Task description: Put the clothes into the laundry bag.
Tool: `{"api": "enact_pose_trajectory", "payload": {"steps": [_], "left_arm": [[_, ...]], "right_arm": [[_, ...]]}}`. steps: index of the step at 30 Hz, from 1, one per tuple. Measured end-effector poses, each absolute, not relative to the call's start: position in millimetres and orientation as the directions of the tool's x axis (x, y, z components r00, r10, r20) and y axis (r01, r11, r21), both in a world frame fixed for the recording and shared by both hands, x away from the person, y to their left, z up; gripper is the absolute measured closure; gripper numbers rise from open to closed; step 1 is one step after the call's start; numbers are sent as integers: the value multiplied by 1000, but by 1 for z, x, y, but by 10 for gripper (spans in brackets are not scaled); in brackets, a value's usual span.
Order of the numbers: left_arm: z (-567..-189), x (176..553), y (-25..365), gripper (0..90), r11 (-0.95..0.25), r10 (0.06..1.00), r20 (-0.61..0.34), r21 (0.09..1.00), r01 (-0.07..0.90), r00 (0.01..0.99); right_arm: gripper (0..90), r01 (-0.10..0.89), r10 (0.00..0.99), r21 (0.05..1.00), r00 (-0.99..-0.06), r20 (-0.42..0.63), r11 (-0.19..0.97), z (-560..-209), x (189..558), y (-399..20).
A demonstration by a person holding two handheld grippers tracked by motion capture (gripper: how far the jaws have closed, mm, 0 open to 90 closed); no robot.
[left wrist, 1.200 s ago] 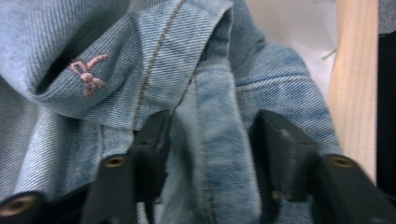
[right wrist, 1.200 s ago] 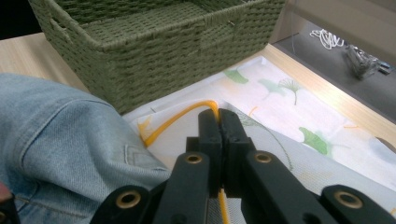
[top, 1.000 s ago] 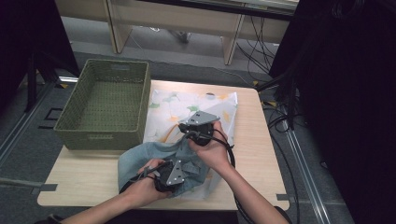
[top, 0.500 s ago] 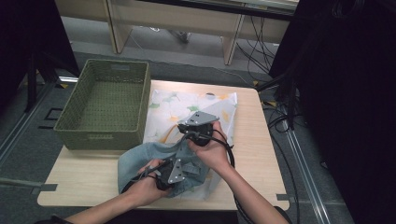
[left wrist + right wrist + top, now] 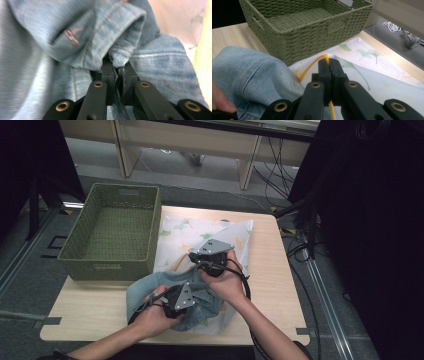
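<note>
A blue denim garment (image 5: 150,292) lies bunched at the table's front, partly on a white leaf-print cloth (image 5: 190,232). My left gripper (image 5: 117,75) is shut on a fold of the denim (image 5: 37,62); its jaws have just been closing on that fold. In the high view it sits (image 5: 192,296) on top of the denim heap. My right gripper (image 5: 329,66) is shut on a thin yellow strap (image 5: 312,65) that arcs over the white cloth (image 5: 387,85) beside the denim (image 5: 254,75). From above, the right gripper (image 5: 194,257) points toward the basket.
An empty green woven basket (image 5: 107,267) stands at the table's left, its near wall (image 5: 312,42) just ahead of the right gripper. Bare wooden tabletop (image 5: 270,270) shows to the right of the cloth. Cables trail on the floor at the right.
The left hand has shifted slightly over the denim, and the heap under it has bunched a little. The right hand has kept still.
</note>
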State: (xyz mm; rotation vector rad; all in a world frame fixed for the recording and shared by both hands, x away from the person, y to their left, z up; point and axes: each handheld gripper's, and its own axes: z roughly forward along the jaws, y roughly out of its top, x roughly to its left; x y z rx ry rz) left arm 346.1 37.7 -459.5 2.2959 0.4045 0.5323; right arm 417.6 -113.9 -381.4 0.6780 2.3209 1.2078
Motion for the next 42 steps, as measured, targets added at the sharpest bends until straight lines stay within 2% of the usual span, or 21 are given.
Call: {"api": "enact_pose_trajectory", "payload": {"steps": [23, 38, 42], "left_arm": [[-420, 362, 47, 842, -567, 559, 290, 817, 103, 777], [-450, 377, 40, 833, -627, 537, 284, 764, 151, 794], [-445, 374, 42, 788, -619, 524, 274, 773, 139, 806]], "right_arm": [[900, 197, 591, 867, -796, -131, 458, -366, 409, -111], [900, 235, 592, 840, -796, -123, 490, -382, 414, -110], [900, 245, 595, 837, -795, -115, 489, -383, 415, -111]]}}
